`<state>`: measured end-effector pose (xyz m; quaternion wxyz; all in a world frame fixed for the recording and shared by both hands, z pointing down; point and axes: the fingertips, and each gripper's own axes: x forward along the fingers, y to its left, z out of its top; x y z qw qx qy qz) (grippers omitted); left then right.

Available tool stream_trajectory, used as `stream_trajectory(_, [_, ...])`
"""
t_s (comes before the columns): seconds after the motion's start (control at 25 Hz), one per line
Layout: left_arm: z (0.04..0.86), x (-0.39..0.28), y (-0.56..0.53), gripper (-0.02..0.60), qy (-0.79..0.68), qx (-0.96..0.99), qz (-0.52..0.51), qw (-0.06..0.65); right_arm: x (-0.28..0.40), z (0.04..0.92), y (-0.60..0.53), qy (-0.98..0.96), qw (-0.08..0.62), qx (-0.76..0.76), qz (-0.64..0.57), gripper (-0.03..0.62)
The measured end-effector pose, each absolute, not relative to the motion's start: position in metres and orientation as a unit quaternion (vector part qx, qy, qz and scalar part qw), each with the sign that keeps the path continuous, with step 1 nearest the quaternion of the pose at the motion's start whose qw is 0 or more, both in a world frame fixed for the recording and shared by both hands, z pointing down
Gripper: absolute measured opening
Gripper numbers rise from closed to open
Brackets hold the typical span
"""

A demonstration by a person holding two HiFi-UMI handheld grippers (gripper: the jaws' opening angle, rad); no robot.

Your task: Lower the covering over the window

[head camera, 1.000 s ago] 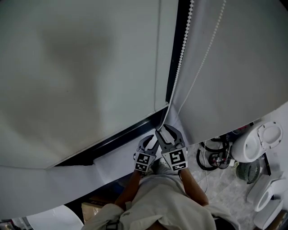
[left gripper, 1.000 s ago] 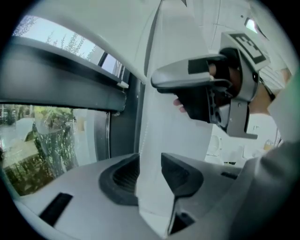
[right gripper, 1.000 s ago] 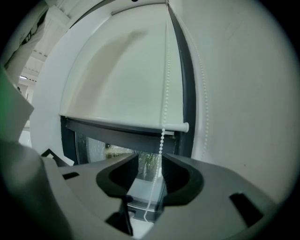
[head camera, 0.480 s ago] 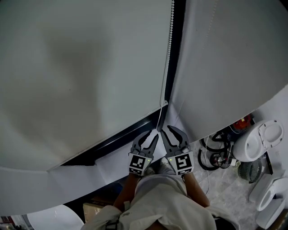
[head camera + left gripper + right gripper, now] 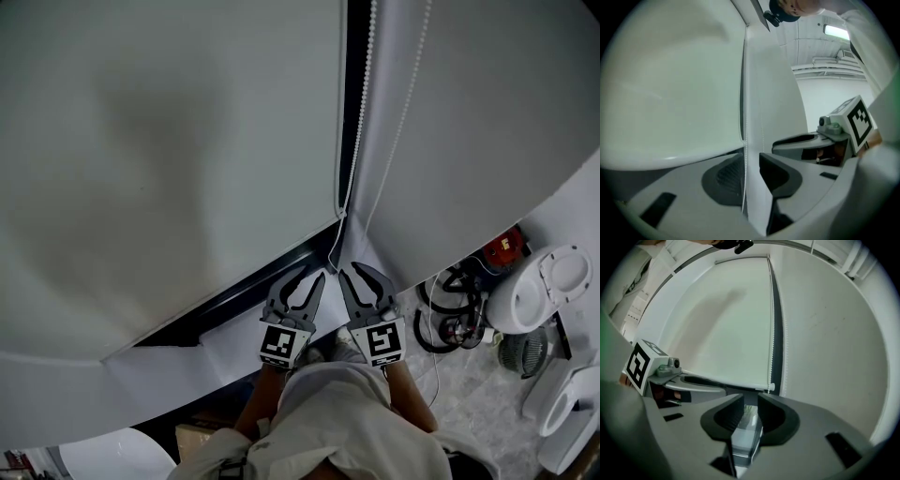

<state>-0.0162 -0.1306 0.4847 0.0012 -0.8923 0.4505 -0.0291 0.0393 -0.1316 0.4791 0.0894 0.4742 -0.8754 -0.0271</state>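
Note:
A pale roller blind (image 5: 169, 141) covers most of the window, and its bottom bar (image 5: 736, 384) hangs just above the dark frame. A white bead chain (image 5: 361, 141) runs down the black frame strip beside it. My left gripper (image 5: 309, 278) sits below the blind's corner. Its jaws have just been closing, with the chain (image 5: 745, 154) in the gap close to the left pad (image 5: 726, 178). A gap still shows, so the left gripper (image 5: 751, 161) is open. My right gripper (image 5: 354, 272) is next to it. Its jaws have just been closing to a narrow slot (image 5: 750, 401), and I cannot make out a chain pressed there.
A second pale panel (image 5: 487, 122) fills the right of the frame strip. A white sill (image 5: 234, 337) lies under the window. On the floor at the right are white toilets (image 5: 548, 291), a red item (image 5: 506, 246), dark hoses (image 5: 450, 328) and a small fan (image 5: 516, 352).
My left gripper has risen along the chain. Both grippers' jaws stand narrower than a second ago, and the two grippers sit slightly further apart.

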Motion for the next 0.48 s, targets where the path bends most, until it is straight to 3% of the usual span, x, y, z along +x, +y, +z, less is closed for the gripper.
stream_trajectory(0.48, [0.457, -0.005, -0.131, 0.112, 0.438, -0.898, -0.011, 0.037, 0.048, 0.473, -0.127, -0.868, 0.092, 0.487, -0.025, 0.075])
